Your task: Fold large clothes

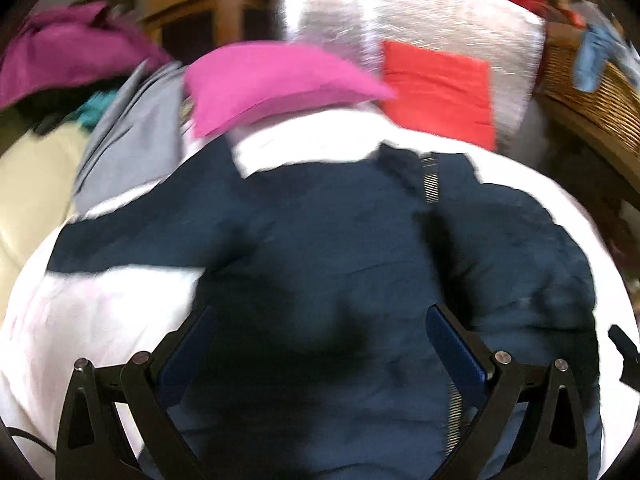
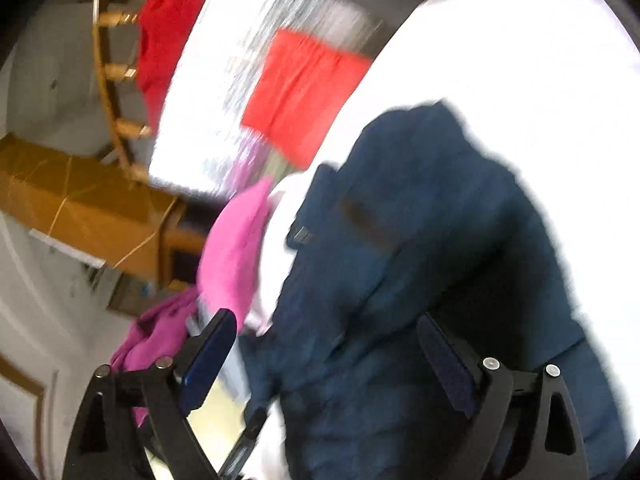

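Observation:
A dark navy zip-up jacket lies spread on a white sheet; its metal zipper runs down the middle. In the left wrist view my left gripper hovers above the jacket's lower part, jaws wide apart, nothing between the pads. In the right wrist view the same jacket lies bunched on the white sheet. My right gripper stands open over the jacket's edge, its pads clear of the cloth.
A folded pink cloth and a red cloth lie beyond the jacket. A grey garment and a magenta one sit at the left. A wicker basket stands at the right. A wooden cabinet shows at the left.

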Available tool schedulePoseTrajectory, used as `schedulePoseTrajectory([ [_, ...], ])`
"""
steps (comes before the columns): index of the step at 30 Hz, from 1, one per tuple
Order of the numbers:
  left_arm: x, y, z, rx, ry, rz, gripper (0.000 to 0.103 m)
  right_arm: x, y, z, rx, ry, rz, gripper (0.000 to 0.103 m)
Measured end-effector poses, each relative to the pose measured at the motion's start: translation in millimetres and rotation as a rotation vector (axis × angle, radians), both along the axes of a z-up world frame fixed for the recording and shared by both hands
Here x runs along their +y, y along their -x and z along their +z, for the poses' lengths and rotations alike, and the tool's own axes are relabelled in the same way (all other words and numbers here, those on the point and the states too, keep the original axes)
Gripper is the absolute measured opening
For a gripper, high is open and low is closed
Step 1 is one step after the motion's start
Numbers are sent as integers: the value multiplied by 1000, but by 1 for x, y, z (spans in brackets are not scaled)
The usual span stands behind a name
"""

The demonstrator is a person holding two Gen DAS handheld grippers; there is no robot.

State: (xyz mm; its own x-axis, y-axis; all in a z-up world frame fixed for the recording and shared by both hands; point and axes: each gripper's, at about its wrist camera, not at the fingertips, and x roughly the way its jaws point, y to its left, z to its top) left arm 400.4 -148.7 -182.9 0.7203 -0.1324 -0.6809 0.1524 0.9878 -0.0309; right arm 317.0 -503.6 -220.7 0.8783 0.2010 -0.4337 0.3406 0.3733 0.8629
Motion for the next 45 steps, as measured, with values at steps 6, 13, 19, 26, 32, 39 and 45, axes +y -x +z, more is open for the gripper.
schedulePoseTrajectory([
  [6, -68, 3, 7, -103, -53, -201, 103, -34, -8, -12, 94, 0, -111, 76],
  [13, -130, -14, -8, -82, -118, -277, 103, -45, -31, -20, 207, 109, -129, 75],
  [19, -152, -31, -33, -23, -193, -272, 98, -61, -34, -47, 249, 75, -130, 75],
  [26, -150, -38, -39, 50, -161, -289, 38, -49, -45, -47, 266, 97, -110, 58],
  [32, -105, -56, -23, 111, 5, -203, 16, -42, -44, -41, 280, 145, -127, 54],
  [39, -53, -71, -20, 232, 134, -166, 18, -33, -43, -33, 292, 215, -115, 54],
  [45, -30, -77, -25, 305, 180, -164, 24, -29, -42, -31, 295, 226, -117, 54],
])
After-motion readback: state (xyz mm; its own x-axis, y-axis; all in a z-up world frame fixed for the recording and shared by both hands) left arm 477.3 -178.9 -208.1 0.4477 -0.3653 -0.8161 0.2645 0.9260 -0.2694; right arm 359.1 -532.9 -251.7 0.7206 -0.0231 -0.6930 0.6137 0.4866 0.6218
